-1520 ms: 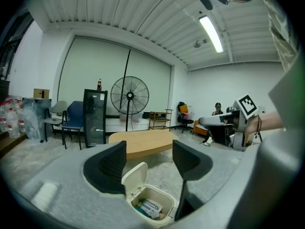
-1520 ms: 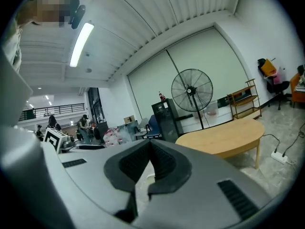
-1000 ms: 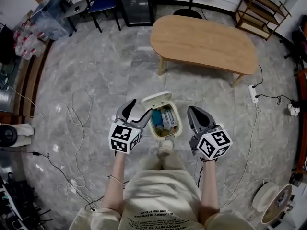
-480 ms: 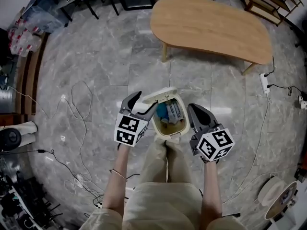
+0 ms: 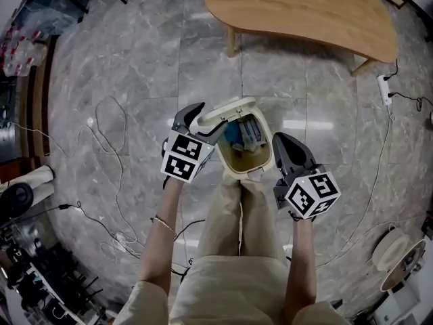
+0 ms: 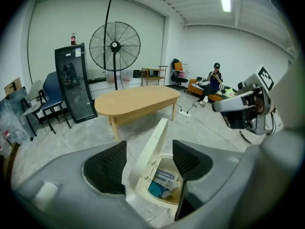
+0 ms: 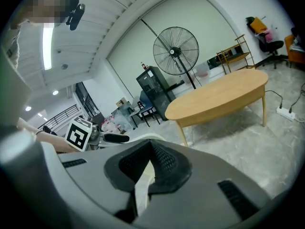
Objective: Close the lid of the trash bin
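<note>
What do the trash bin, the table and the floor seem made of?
Trash bin: probably plastic, cream, smooth moulded matte surfaces.
Table: wood or wood veneer, even light-tan top.
Floor: polished stone or marble-look tile, grey veining, seams and a glossy reflection.

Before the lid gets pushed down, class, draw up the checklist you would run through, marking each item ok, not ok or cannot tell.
1. Lid within reach of the left gripper: ok, it stands open between the spread fingers.
2. Contents below the rim of the trash bin: ok, nothing pokes up.
3. Right gripper out of the lid's path: ok, it is shut and beside the bin.
4. Person's legs clear of the bin: cannot tell, they stand close against its near side.
5. Lid closed: not ok.
</note>
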A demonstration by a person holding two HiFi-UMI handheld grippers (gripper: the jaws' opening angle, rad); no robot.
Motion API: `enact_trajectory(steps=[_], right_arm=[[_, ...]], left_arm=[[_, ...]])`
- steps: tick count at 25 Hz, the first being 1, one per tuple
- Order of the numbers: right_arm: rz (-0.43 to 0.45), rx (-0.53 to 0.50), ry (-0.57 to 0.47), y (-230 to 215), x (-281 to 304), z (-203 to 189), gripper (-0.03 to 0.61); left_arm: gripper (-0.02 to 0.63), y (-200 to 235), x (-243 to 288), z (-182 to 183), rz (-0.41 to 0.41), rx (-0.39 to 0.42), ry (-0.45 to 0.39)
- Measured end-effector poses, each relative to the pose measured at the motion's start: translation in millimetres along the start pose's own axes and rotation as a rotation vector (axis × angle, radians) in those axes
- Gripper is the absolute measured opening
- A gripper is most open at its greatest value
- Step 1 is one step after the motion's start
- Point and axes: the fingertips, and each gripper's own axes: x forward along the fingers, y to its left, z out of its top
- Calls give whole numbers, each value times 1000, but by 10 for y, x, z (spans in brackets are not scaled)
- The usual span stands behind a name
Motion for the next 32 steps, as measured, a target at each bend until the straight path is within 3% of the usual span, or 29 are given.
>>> enact_trajectory(steps=[19, 32], right_arm=[[-89, 95, -62, 65, -155, -318, 5], [-125, 138, -133, 304, -313, -636, 5]], left_arm=[[310, -144, 79, -196, -54, 193, 95], [310, -482, -2, -334, -95, 305, 82]])
